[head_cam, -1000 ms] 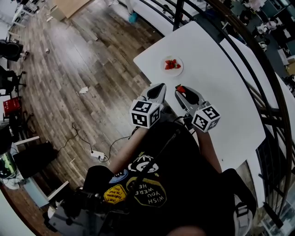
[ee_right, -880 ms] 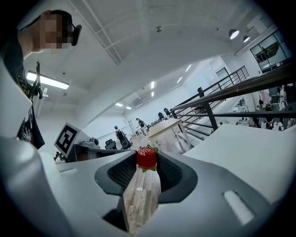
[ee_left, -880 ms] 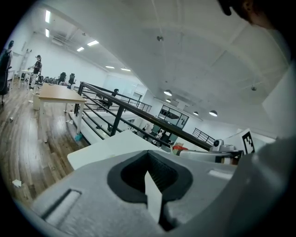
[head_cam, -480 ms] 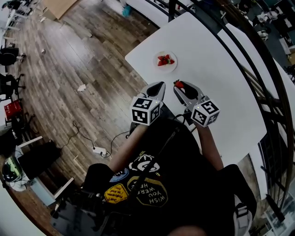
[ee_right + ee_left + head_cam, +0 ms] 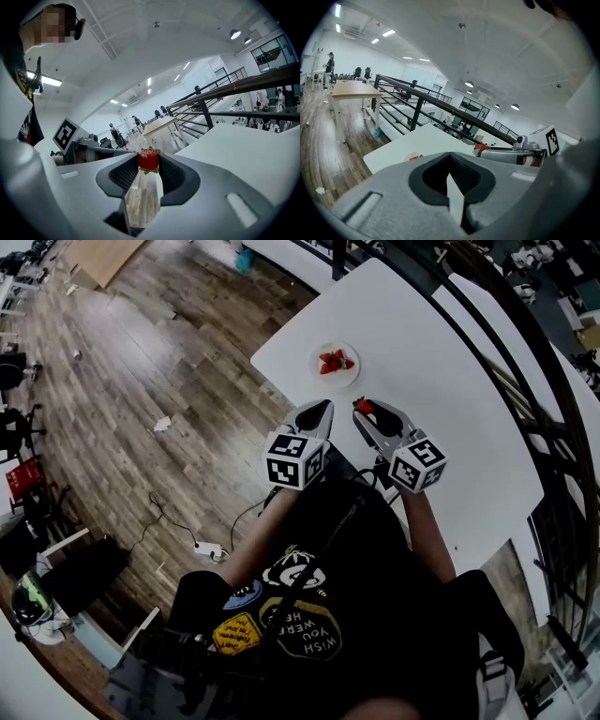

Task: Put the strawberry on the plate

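The right gripper [image 5: 368,414] keeps its fingers clamped on the strawberry [image 5: 148,159] over the bench [image 5: 441,381], short of the plate [image 5: 319,374] (which holds other berries); the left gripper [image 5: 322,409] beside it stays as before, fingers together.

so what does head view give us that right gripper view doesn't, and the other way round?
Head view only: the plate farther along the table, with red strawberry pieces on it, and the wooden floor.
Right gripper view only: a close look along the jaws, closed on the strawberry from both sides near their tips, plus the railing behind.
Both: the right gripper holding the strawberry at the white table, with the left gripper beside it.
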Available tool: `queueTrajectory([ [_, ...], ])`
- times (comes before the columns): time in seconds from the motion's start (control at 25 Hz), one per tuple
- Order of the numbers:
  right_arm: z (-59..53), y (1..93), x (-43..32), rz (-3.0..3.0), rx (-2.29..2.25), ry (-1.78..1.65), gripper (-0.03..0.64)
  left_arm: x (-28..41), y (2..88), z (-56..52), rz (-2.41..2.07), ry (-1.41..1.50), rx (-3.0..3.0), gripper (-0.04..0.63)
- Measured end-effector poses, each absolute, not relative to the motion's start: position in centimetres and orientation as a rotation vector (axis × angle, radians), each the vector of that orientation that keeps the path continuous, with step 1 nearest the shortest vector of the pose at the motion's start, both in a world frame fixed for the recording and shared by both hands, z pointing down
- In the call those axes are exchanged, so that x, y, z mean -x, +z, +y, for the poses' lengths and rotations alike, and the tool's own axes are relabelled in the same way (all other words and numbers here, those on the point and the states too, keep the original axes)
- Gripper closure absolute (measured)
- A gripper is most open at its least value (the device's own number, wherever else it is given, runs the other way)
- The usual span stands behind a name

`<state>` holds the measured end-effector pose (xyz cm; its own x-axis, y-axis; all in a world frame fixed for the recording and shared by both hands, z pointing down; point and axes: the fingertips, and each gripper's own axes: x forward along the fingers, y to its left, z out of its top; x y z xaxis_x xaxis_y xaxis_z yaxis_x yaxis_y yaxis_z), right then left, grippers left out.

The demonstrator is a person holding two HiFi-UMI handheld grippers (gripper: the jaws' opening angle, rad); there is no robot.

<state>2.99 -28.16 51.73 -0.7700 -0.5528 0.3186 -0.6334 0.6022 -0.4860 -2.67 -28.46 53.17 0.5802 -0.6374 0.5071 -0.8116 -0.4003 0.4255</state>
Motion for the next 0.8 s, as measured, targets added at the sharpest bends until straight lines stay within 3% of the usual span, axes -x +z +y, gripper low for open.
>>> queueTrajectory([
  [0.8, -29.9, 55.5, 2.4, -2.527, -1.088, 0.838, 0.482, 8.4, 57.5, -30.8, -1.004, 0.372, -2.183, 0.595],
])
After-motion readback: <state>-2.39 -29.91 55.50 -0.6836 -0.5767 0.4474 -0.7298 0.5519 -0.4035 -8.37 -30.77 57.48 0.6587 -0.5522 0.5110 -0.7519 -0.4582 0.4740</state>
